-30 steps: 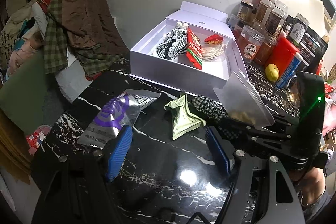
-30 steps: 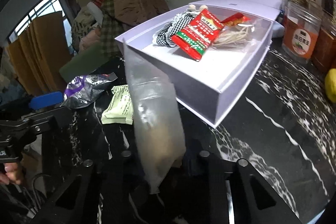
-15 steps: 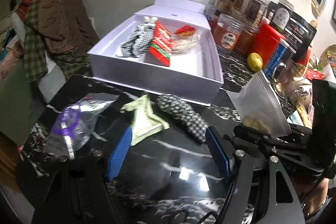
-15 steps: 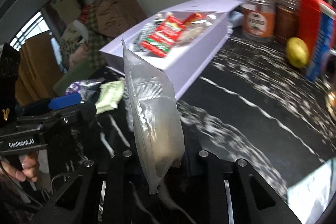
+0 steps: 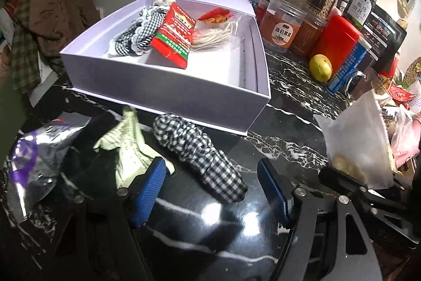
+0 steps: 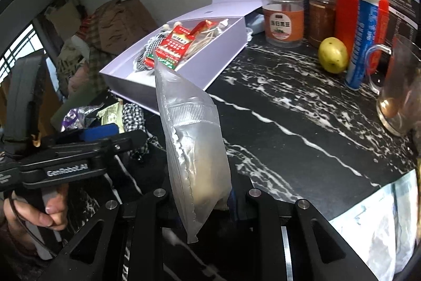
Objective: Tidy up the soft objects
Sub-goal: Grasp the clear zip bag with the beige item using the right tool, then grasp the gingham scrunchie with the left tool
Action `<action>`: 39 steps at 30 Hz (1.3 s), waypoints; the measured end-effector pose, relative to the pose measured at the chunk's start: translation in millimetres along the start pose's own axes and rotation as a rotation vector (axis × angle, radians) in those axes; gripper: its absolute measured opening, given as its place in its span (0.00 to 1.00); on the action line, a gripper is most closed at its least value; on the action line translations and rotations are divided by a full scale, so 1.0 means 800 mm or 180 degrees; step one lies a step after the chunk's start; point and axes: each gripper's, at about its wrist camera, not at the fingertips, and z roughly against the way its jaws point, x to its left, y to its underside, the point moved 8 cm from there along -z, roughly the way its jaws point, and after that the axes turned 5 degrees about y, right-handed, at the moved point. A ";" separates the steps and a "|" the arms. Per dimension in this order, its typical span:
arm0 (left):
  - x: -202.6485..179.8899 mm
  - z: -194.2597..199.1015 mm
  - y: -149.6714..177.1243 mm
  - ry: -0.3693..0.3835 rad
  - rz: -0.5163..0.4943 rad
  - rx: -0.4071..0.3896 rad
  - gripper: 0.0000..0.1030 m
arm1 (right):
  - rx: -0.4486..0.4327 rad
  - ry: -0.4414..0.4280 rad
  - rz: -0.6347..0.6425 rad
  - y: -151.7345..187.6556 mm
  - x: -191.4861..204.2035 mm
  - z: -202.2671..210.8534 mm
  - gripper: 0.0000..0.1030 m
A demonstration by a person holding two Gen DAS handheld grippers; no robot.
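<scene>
Hovering low over the black marble-patterned tabletop [image 5: 276,102], the left gripper [image 5: 213,183] has its blue-padded jaws spread apart with nothing pinched between them. The near end of a black-and-white checked fabric bundle [image 5: 202,152] lies on the table between those pads, touching neither. Just left of it rests a crumpled pale green packet [image 5: 129,146], whose lower corner is hidden behind the left pad. Further left lies a silver and purple foil pouch [image 5: 34,159].

The right gripper [image 6: 208,202] is clamped tight on the lower part of a clear zip bag [image 6: 194,144], which stands upright above the jaws; some pale contents sit at its bottom. In the left wrist view the same bag [image 5: 360,146] appears at the right, held off the table. A person's hand [image 6: 39,210] grips the handle of the left tool.

Beyond the loose items stands an open white box [image 5: 184,94] on the tabletop. Inside it are another checked cloth [image 5: 139,33], a red snack packet [image 5: 175,38] lying partly over that cloth, and a clear packet of pale strips [image 5: 218,32] with a red header.

To the right of the box sit a yellow-green lemon [image 5: 320,67], a blue tube [image 5: 347,65], a red canister [image 5: 334,38], several jars [image 5: 284,25], and a glass mug [image 6: 400,102]. At far left, clothes [image 5: 44,17] are heaped against the wall.
</scene>
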 end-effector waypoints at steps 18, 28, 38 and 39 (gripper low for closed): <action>-0.033 0.004 0.041 0.0110 -0.0445 0.0139 0.24 | 0.0044 0.0038 -0.0136 0.022 0.000 0.018 0.25; -0.059 0.031 0.088 0.0322 -0.0552 0.0342 0.24 | 0.0183 0.0078 -0.0221 0.055 -0.009 0.035 0.25; -0.066 0.036 0.097 0.0304 -0.0686 0.0336 0.24 | 0.0243 -0.0007 -0.0285 0.075 -0.011 0.041 0.25; -0.064 0.035 0.094 0.0290 -0.0658 0.0330 0.24 | 0.0230 -0.0004 -0.0267 0.075 -0.010 0.042 0.25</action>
